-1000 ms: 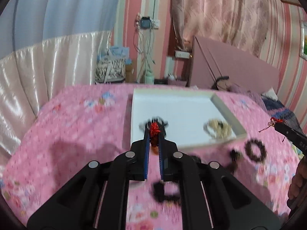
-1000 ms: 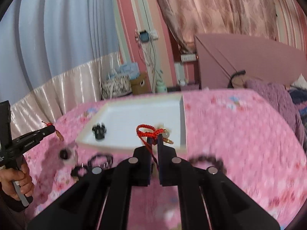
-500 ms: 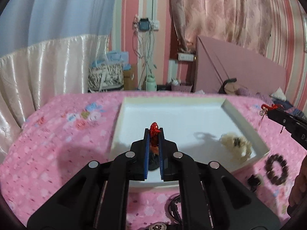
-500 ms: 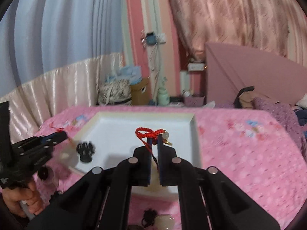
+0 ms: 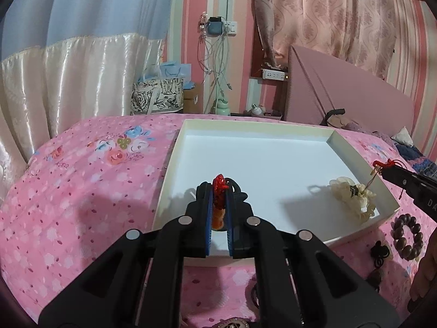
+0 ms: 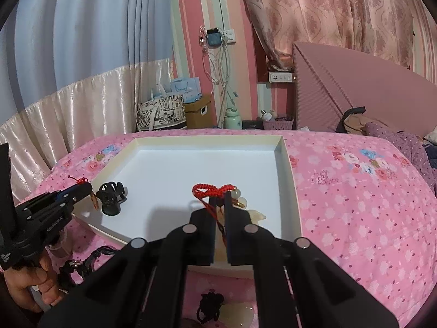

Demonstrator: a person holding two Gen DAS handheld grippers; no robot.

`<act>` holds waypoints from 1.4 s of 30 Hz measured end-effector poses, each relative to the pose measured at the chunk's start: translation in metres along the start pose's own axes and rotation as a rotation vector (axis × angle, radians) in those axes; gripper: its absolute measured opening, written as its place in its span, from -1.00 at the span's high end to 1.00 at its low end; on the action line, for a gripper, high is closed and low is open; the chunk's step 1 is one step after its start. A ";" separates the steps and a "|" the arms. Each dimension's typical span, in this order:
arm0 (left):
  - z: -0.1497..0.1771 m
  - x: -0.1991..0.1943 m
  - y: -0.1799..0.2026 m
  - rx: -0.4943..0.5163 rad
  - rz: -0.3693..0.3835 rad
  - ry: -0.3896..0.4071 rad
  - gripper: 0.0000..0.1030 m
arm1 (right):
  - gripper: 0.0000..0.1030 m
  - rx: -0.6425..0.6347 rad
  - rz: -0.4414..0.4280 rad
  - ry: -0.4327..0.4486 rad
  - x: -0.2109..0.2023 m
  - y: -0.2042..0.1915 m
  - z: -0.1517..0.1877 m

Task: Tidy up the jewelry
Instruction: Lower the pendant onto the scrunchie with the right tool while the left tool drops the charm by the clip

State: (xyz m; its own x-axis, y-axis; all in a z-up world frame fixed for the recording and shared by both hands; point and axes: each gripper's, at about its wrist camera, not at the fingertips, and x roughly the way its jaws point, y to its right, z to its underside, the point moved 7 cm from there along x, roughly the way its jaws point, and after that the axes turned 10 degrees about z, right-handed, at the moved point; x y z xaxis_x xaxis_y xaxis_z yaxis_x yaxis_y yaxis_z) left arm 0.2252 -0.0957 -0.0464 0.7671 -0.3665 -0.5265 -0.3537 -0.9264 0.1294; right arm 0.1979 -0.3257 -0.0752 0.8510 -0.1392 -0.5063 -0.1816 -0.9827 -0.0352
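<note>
My left gripper (image 5: 218, 190) is shut on a red cord with an orange pendant (image 5: 218, 205), held over the near left part of the white tray (image 5: 254, 147). In the right wrist view that gripper (image 6: 88, 188) hangs by the tray's left rim, beside a black claw clip (image 6: 110, 198) lying in the tray. My right gripper (image 6: 220, 196) is shut on a red braided cord with a pale bead and gold charm (image 6: 213, 190), above the tray's (image 6: 207, 139) near right corner. A cream scrunchie (image 5: 352, 195) lies in that corner, under the right gripper (image 5: 382, 168).
A dark bead bracelet (image 5: 407, 236) and black corded pieces (image 5: 378, 254) lie on the pink floral bedspread (image 5: 82, 191) in front of the tray. Another black knotted cord (image 6: 210, 304) lies below the right gripper. A hand (image 6: 24, 281) grips the left tool. Bags and a headboard stand beyond the bed.
Both grippers have come forward and down, from above the bedspread's loose pieces to over the tray's near edge. Each keeps its red cord.
</note>
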 end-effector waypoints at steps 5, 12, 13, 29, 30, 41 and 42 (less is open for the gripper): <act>0.001 -0.003 0.010 0.047 -0.011 0.000 0.88 | 0.91 -0.005 0.007 -0.027 0.010 0.003 0.008; 0.003 0.006 0.009 0.038 -0.001 -0.048 0.88 | 0.91 0.004 0.011 -0.031 0.008 0.009 0.008; 0.004 0.007 0.008 0.034 -0.002 -0.051 0.88 | 0.91 0.004 0.013 -0.031 0.008 0.009 0.007; 0.005 0.013 0.010 0.043 0.004 -0.089 0.87 | 0.91 -0.023 0.023 -0.069 0.014 0.003 0.016; 0.005 0.013 0.010 0.043 0.004 -0.091 0.87 | 0.91 -0.023 0.021 -0.072 0.015 0.002 0.017; 0.007 0.017 0.007 0.015 0.023 -0.106 0.87 | 0.90 -0.014 0.002 -0.102 0.020 0.003 0.022; 0.007 0.017 0.007 0.015 0.029 -0.109 0.86 | 0.90 -0.011 -0.005 -0.110 0.022 0.003 0.023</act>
State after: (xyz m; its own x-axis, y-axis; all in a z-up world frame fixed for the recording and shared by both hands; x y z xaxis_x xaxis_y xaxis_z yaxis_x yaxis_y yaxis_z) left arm 0.2318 -0.1079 -0.0607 0.6941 -0.3803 -0.6112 -0.3832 -0.9140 0.1334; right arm 0.2051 -0.3293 -0.1061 0.7926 -0.1207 -0.5976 -0.1717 -0.9847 -0.0288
